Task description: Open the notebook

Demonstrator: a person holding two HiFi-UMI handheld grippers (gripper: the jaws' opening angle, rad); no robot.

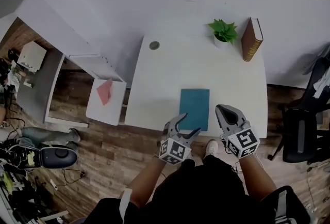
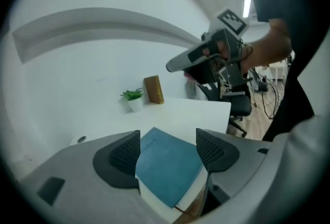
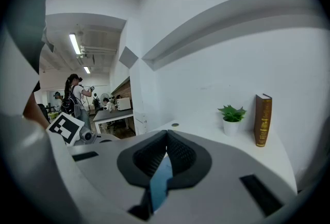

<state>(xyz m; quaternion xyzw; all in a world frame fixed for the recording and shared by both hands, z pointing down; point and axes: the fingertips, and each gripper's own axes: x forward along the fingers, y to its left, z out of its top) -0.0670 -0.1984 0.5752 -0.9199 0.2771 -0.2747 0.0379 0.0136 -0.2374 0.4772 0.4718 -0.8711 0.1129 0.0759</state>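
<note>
I'm getting bright, even light; fisheye is bending the edges, and a lamp [image 3: 75, 43] is glaring upper left.

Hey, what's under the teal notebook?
Only the white table; the closed notebook lies flat near its front edge. The tabletop directly beneath is covered, so anything thin there cannot be seen.

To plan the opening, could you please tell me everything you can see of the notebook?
The notebook is a slim rectangle with a teal cover, a small line of print near one corner, and pale page edges. It is closed and lies flat on the white table, close to its near edge. The left gripper stands open at its near corner, and the right gripper, shut, sits beside its right edge; neither visibly touches it.
</note>
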